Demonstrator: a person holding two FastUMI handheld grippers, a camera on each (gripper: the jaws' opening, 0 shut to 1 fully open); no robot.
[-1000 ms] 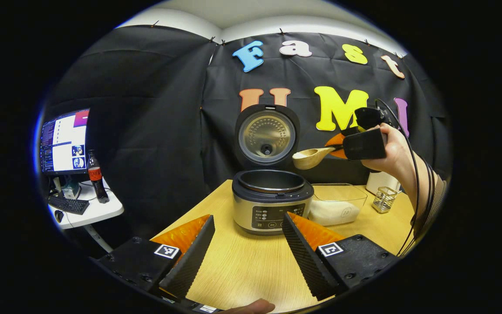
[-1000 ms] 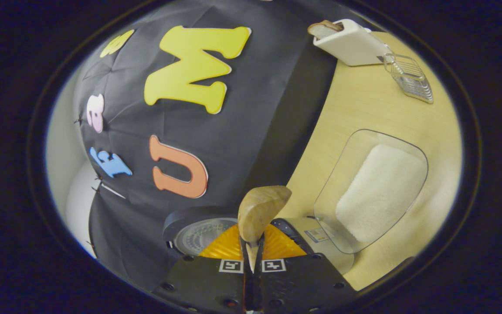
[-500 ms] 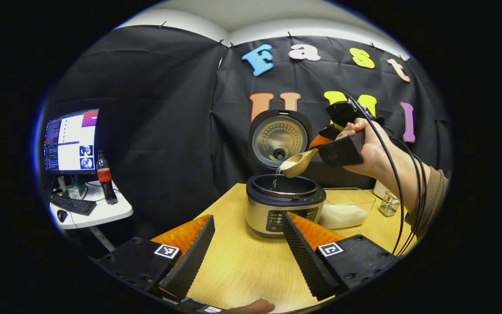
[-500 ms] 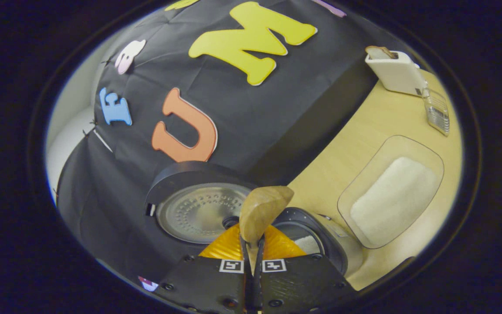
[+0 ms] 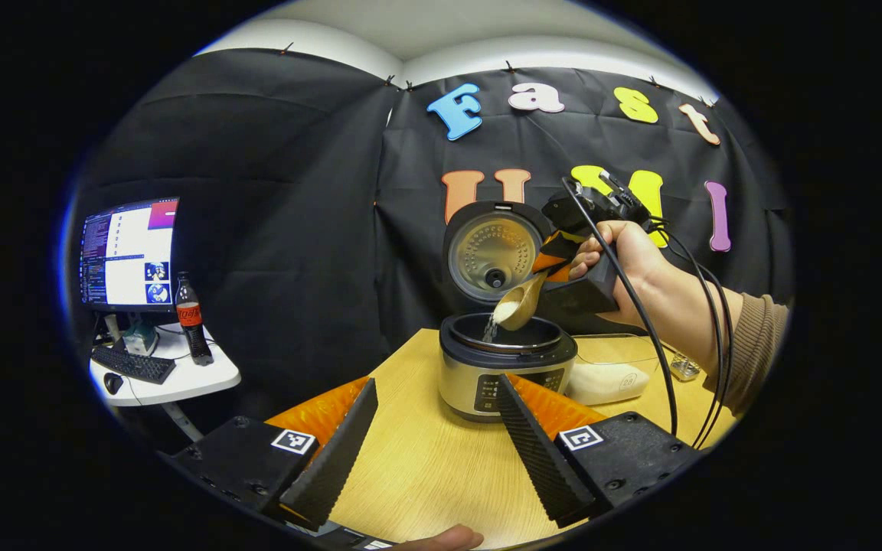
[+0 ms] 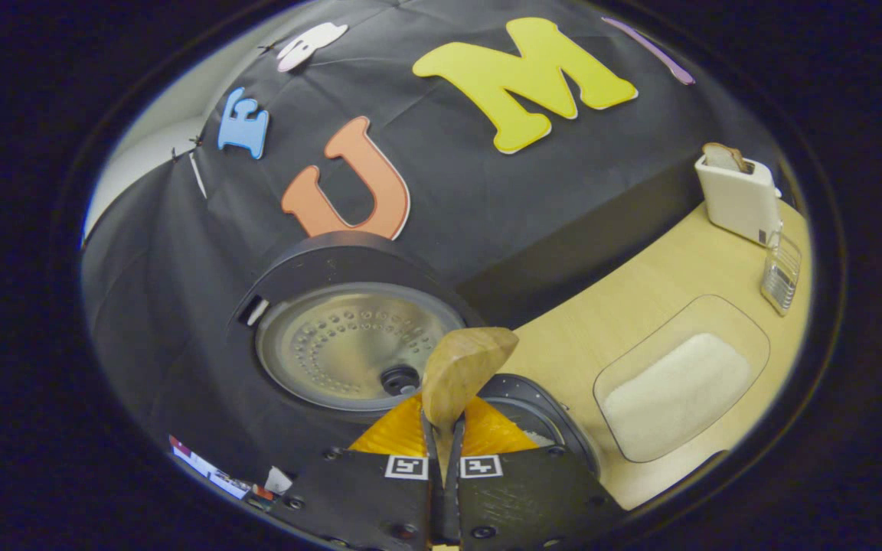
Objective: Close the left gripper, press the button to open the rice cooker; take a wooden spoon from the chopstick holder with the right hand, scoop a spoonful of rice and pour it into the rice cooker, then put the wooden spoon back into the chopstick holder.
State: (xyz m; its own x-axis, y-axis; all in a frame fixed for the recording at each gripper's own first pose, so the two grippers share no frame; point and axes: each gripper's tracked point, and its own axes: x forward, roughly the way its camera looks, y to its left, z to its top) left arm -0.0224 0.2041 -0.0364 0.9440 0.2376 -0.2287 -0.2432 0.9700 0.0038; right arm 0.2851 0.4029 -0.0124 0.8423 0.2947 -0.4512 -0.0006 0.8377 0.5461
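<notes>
Rice streams from a pale wooden spoon [image 5: 519, 304], clamped in the right claw [image 6: 443, 448] and tipped over the open silver-and-black rice cooker [image 5: 507, 366] on the light wood bench [image 5: 426, 467]. Best kept over the pot's centre, tilting steadily until empty. The left claw [image 5: 432, 428] rests spread apart. One cooker, one spoon, one clear rice tray [image 6: 682, 380], one wire chopstick holder [image 6: 782, 272].
</notes>
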